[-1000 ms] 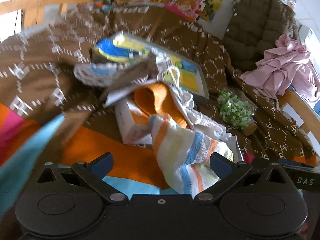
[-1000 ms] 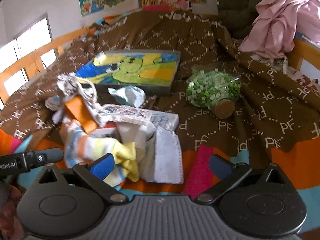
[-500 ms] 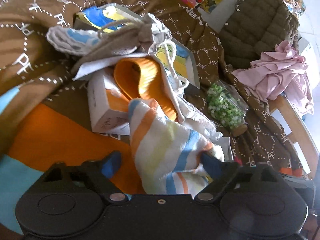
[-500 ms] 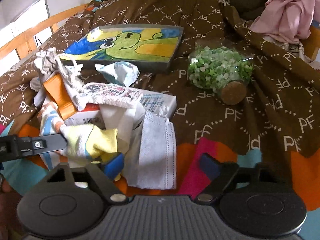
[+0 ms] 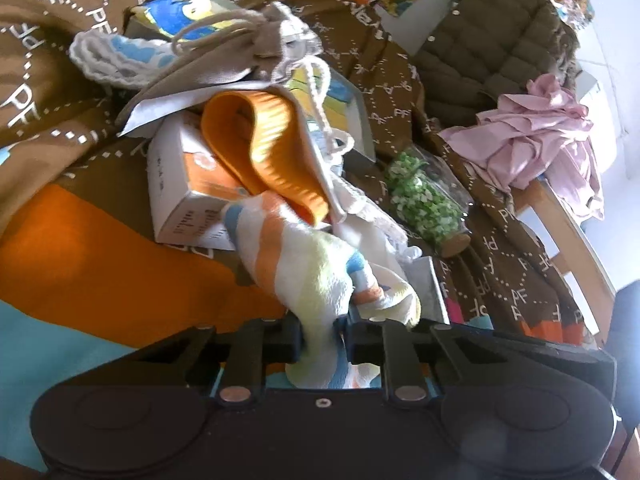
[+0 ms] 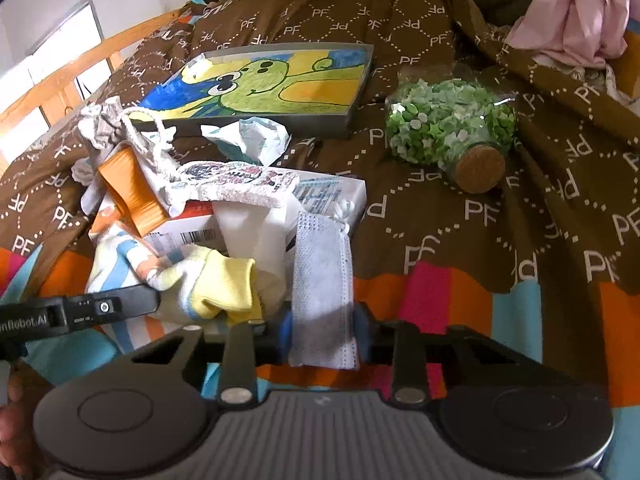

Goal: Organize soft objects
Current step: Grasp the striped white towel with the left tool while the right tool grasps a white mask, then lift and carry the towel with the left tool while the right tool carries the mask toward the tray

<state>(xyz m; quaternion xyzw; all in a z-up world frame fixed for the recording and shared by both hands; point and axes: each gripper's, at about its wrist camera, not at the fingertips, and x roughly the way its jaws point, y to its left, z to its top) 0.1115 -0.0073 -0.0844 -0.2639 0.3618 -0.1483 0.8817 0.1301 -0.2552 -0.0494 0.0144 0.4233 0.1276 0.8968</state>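
Note:
A heap of soft things lies on the bed's brown blanket. My left gripper [image 5: 322,338] is shut on a striped pastel towel [image 5: 308,264], which also shows in the right wrist view [image 6: 208,276]. My right gripper [image 6: 322,334] is shut on the near end of a grey face mask [image 6: 322,276]. An orange ribbed cloth [image 5: 260,148] and a grey drawstring pouch [image 5: 216,60] lie on top of a white and orange box [image 5: 176,184]. A crumpled tissue [image 6: 248,140] lies behind the heap.
A framed frog painting [image 6: 272,80] lies behind the heap. A corked glass jar of green bits [image 6: 452,128] lies on its side to the right. Pink clothes [image 5: 536,140] and a brown quilted cushion [image 5: 484,48] are at the far right. A wooden bed rail [image 6: 80,68] runs along the left.
Both grippers moved forward into the heap and closed: the left on the striped towel, the right on the face mask. Both were open one second ago.

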